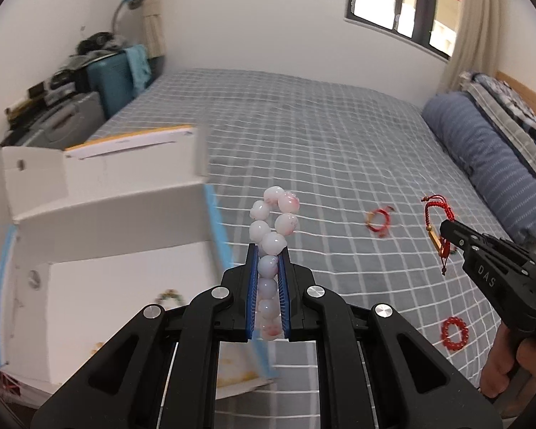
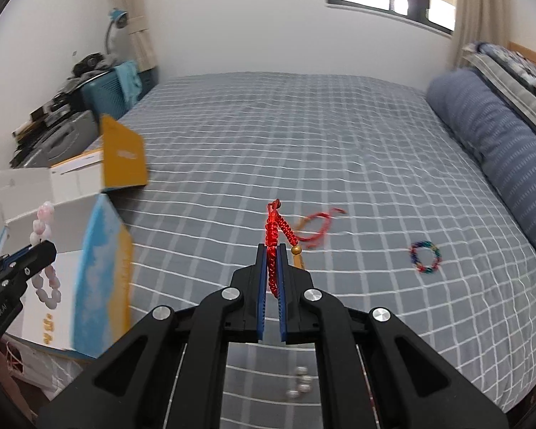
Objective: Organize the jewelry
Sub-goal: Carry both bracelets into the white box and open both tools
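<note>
Left gripper (image 1: pixel 268 261) clamped a pink-and-white bead bracelet (image 1: pixel 273 221) beside the open white box (image 1: pixel 125 221), likely its destination. Right gripper (image 2: pixel 272 261) pinched a red braided cord bracelet (image 2: pixel 275 228) above the checked bed (image 2: pixel 303 143), where other bracelets lay loose.

Both views are evenly lit by soft daylight from a window (image 1: pixel 403 3) at the top right, whose panes are blown out to near white. The white walls look bright, and shadows on the checked bedspread (image 2: pixel 303 150) are faint and diffuse. Fisheye distortion bends straight lines outward, and dark vignetting fills every corner. Motion blur smears the open box (image 1: pixel 118 236) on the left, most strongly along its blue edge, and softens the small bracelets lying on the bed. The black gripper bodies in the foreground appear sharp, with small highlights on their metal screws.
</note>
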{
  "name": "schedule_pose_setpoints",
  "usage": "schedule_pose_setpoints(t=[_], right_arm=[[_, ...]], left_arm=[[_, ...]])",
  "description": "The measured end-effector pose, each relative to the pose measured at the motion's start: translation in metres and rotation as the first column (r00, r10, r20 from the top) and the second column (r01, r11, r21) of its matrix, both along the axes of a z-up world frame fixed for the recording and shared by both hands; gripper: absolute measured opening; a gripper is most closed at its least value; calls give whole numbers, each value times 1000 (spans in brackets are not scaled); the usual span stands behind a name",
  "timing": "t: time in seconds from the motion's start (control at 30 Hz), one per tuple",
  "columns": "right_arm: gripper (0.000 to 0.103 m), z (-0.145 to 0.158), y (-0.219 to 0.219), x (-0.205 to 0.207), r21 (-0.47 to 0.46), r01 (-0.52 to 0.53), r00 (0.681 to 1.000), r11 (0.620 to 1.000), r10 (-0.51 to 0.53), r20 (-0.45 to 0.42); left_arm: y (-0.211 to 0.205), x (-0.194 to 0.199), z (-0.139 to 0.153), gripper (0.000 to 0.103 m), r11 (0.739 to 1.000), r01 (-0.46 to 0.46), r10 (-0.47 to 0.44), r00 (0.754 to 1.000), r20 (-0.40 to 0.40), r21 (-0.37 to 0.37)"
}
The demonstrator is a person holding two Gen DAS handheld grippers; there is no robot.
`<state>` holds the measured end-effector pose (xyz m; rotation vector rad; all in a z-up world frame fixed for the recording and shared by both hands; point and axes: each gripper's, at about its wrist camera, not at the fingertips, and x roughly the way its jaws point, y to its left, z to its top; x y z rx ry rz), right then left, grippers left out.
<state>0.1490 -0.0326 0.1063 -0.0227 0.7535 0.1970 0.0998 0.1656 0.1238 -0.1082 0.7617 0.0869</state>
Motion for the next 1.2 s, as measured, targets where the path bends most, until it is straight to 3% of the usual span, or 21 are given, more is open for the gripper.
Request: schedule_pose_setpoints(t=[0.3, 0.63, 0.97, 1.2], right_arm=[[5, 16, 107, -20, 5, -142, 990, 990, 142, 19], [4, -13, 214, -48, -7, -289, 957, 957, 288, -37], [4, -61, 256, -51, 2, -317, 939, 948, 314, -144], [4, -73, 262, -47, 6, -313, 933, 950, 308, -186]], left_arm=[[95, -38, -9, 10, 988, -151, 151, 988, -30, 22], [176, -73, -44, 10, 962, -272, 273, 957, -94, 27], [210, -76, -83, 10, 949, -312, 313, 931, -190, 34], [207, -70, -95, 10, 953, -301, 301, 926, -226, 35]])
